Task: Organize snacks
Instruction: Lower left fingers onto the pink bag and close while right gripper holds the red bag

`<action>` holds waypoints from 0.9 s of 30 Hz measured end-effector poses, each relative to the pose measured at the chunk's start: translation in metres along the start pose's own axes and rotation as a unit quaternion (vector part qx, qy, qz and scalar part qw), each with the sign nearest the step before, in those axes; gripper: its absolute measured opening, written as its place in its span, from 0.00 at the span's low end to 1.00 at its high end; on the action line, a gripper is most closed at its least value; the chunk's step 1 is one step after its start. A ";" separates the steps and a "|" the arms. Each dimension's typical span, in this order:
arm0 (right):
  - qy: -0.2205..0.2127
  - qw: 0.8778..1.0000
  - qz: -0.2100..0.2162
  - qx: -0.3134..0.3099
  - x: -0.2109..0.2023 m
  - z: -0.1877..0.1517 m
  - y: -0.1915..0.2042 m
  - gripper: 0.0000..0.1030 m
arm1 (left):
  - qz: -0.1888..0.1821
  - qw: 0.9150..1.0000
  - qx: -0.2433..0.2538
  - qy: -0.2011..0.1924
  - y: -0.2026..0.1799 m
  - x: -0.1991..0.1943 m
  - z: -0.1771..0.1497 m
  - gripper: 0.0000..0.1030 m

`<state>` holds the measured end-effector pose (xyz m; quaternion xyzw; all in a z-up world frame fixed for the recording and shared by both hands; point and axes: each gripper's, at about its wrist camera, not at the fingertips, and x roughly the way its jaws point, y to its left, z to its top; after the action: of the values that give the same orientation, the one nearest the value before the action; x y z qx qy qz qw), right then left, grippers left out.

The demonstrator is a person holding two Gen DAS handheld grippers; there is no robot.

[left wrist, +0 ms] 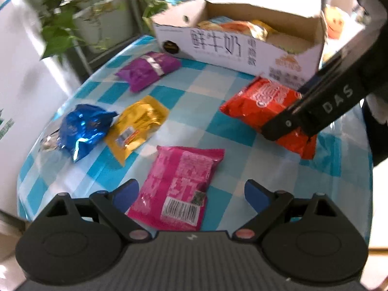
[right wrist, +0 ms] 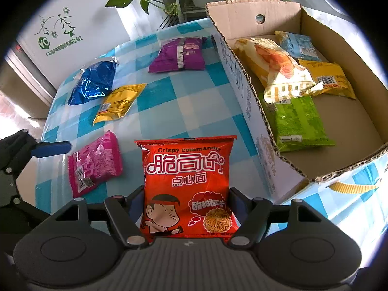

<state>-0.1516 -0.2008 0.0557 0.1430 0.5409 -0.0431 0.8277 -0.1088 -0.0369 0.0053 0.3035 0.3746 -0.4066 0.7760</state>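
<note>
Green packet (right wrist: 299, 121) shows only inside box (right wrist: 245, 92).

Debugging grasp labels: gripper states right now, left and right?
Left gripper: open, holding nothing, over the pink pack.
Right gripper: closed on the red pack, near the box.

Bare cloth (right wrist: 194, 101) between purple packet (right wrist: 178, 54) and cardboard box wall (right wrist: 245, 92).

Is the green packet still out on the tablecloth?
No, the green packet lies inside the cardboard box, under a yellow-and-white bag.
</note>
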 end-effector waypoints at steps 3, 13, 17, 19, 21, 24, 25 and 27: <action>0.002 1.000 -0.001 0.005 0.001 0.000 -0.001 0.75 | -0.014 1.000 0.008 0.003 0.004 0.007 0.004 0.92; 0.006 1.000 -0.004 0.006 0.006 0.000 0.002 0.75 | -0.068 0.997 -0.024 0.005 0.024 0.027 0.006 1.00; 0.008 1.000 -0.008 0.000 0.008 0.001 0.004 0.75 | -0.065 0.997 -0.035 0.002 0.024 0.026 0.006 1.00; 0.008 1.000 -0.008 0.000 0.009 0.002 0.005 0.76 | -0.061 0.997 -0.039 0.002 0.024 0.026 0.006 1.00; 0.008 1.000 -0.008 0.000 0.009 0.002 0.005 0.76 | -0.056 0.997 -0.043 0.000 0.023 0.025 0.005 1.00; 0.009 1.000 -0.007 0.000 0.009 0.002 0.005 0.77 | -0.050 0.997 -0.055 -0.001 0.022 0.022 0.003 0.98; 0.009 1.000 -0.007 0.001 0.009 0.002 0.005 0.77 | -0.049 0.997 -0.059 -0.003 0.021 0.021 0.002 0.95; 0.009 1.000 -0.006 0.003 0.009 0.002 0.004 0.77 | -0.051 0.997 -0.063 -0.006 0.019 0.017 0.001 0.86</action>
<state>-0.1447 -0.1966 0.0488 0.1428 0.5488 -0.0485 0.8222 -0.0854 -0.0353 -0.0052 0.2325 0.4093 -0.4230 0.7743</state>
